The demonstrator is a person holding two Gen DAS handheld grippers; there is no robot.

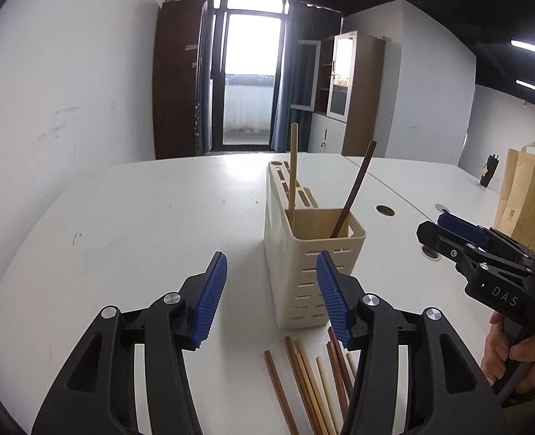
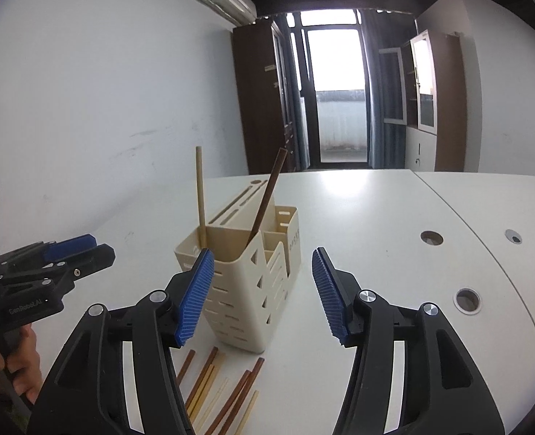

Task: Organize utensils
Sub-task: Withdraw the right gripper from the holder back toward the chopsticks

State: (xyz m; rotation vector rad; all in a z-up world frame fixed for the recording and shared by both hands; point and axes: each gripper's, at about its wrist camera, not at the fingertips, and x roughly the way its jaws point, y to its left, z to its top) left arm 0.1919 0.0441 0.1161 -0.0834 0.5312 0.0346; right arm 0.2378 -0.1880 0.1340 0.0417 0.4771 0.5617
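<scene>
A cream utensil holder (image 1: pixel 303 250) stands on the white table (image 1: pixel 140 217); it also shows in the right wrist view (image 2: pixel 245 282). A light chopstick (image 1: pixel 293 170) and a dark chopstick (image 1: pixel 354 188) stand in its front compartment. Several loose brown and light chopsticks (image 1: pixel 314 384) lie on the table in front of the holder, also in the right wrist view (image 2: pixel 223 391). My left gripper (image 1: pixel 271 301) is open and empty above the table, left of the loose chopsticks. My right gripper (image 2: pixel 263 297) is open and empty, just in front of the holder.
A brown paper bag (image 1: pixel 521 195) stands at the table's far right. Round cable holes (image 2: pixel 466 301) dot the right side of the table. The white wall (image 2: pixel 104 108) runs along the left. Cabinets and a glass door are at the back.
</scene>
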